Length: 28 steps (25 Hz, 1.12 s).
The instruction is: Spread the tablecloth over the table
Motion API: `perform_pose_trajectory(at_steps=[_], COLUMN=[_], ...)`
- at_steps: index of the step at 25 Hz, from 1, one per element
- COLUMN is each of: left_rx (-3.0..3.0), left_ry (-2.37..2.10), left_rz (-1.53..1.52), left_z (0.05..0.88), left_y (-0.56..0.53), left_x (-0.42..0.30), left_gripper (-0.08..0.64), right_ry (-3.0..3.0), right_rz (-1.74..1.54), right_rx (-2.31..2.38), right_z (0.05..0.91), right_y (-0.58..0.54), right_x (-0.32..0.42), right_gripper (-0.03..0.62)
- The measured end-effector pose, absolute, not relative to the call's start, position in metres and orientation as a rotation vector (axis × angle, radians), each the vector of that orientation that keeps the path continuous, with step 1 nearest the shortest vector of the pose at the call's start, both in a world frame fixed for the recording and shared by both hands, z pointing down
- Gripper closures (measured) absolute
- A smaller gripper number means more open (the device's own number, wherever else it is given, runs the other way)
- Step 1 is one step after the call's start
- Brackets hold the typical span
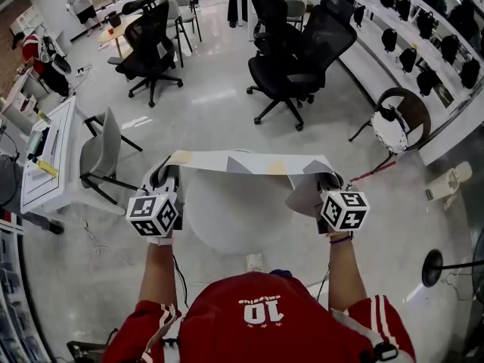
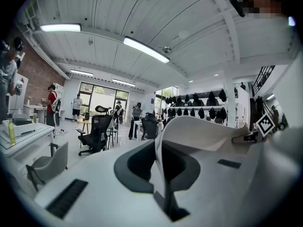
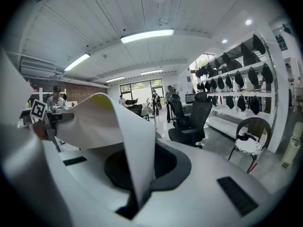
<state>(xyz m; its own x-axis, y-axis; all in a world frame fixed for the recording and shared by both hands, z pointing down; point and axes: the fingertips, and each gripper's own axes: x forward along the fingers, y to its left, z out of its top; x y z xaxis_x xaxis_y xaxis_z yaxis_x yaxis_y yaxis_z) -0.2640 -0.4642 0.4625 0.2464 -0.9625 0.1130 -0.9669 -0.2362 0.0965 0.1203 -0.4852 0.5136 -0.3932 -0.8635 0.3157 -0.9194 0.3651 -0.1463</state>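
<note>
Both clamped: left hand-held gripper (image 1: 168, 175) grasps the tablecloth (image 1: 249, 162) at its left end, right hand-held gripper (image 1: 328, 181) grasps its right end. The cloth is stretched in the air between them, above the far edge of the round white surface (image 1: 227, 221). Black office chairs (image 1: 299, 59) stand farther off.

The left forearm (image 1: 160, 272) and right forearm (image 1: 342, 269) reach forward, parallel and apart. The left gripper (image 1: 168, 175) and right gripper (image 1: 327, 181) each clamp the tablecloth (image 1: 249, 162) edge, jaws closed.
</note>
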Motion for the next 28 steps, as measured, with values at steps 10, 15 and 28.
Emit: perform_pose_trajectory(at_steps=[10, 15, 28], left_rx=[2.310, 2.291, 2.245], left_ry=[-1.816, -1.772, -1.627], left_rz=[0.124, 0.131, 0.320], left_z=[0.504, 0.523, 0.590], left_y=[-0.405, -0.378, -0.323], left_x=[-0.281, -0.280, -0.272], left_gripper=[0.551, 0.551, 0.530], right_ry=[-2.372, -2.321, -2.199], right_rz=[0.487, 0.514, 0.641], right_rx=[1.563, 1.551, 1.510], right_z=[0.553, 0.572, 0.622], right_y=[-0.435, -0.409, -0.348], right_x=[0.106, 0.109, 0.124], right_gripper=[0.577, 0.577, 0.574])
